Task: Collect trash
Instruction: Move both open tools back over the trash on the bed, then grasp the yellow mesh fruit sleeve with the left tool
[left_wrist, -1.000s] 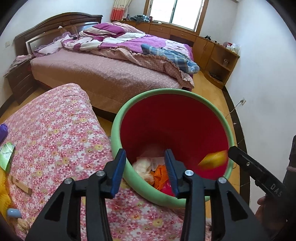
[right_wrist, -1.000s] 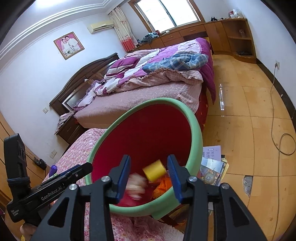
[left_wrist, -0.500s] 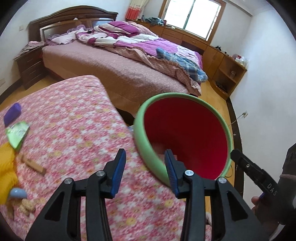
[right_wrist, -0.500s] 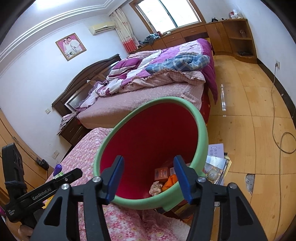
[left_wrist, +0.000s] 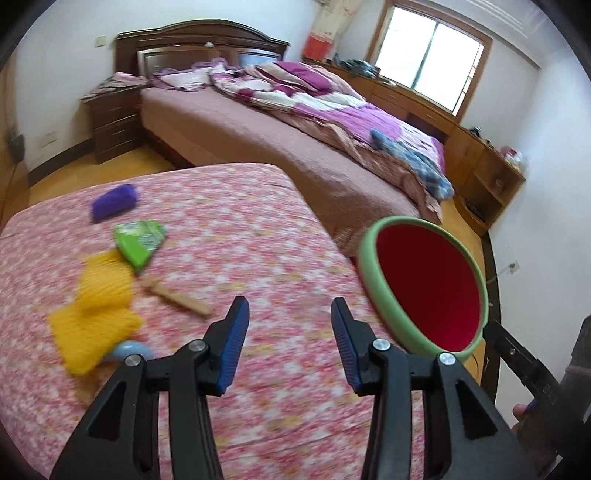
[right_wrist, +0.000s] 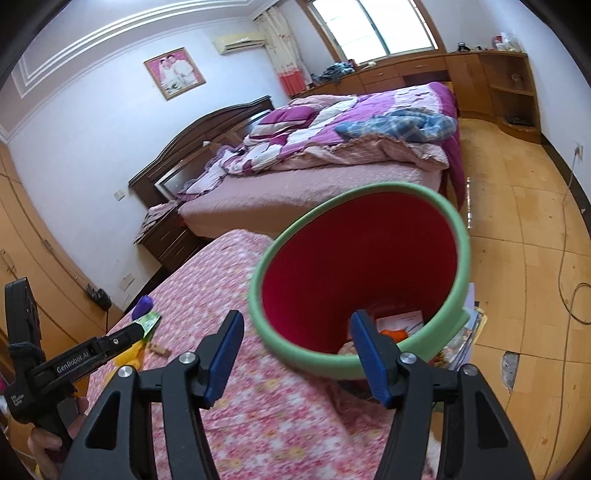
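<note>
Two tools are in use, and each is seen from its own camera.

Left wrist view: the left tool (left_wrist: 288, 345) is partly open and opening a bit more, and nothing is held between its blue pads. It hangs over the desk (left_wrist: 258, 243), which is covered in a pink flowered cloth. Trash lies on the cloth to the left: a yellow knit piece (left_wrist: 96, 306), a green packet (left_wrist: 140, 242), a purple thing (left_wrist: 114, 201), a wood stick (left_wrist: 177, 297) and a small blue ball (left_wrist: 127, 350) half hidden under the yellow piece. The picture is blurred, so small bits cannot be told. The stick is nearest to the tool. It is best picked next, with the pads set across its thin side and pushed down a little into the soft cloth, so that the cloth is not pinched too. The bin (left_wrist: 424, 291) stands just beside the desk edge on the right.

Right wrist view: the right tool (right_wrist: 297, 354) is open about halfway and is opening wider, with nothing in it. It is held over the near rim of the bin (right_wrist: 458, 236), green outside and red inside. Some trash (right_wrist: 399, 328) is already seen at the bottom. This tool should be lifted clear of the rim before it is swung back to the desk, so the bin is not knocked. The left tool (right_wrist: 138, 330) is seen at the left, over the packet (right_wrist: 149, 319).
</note>
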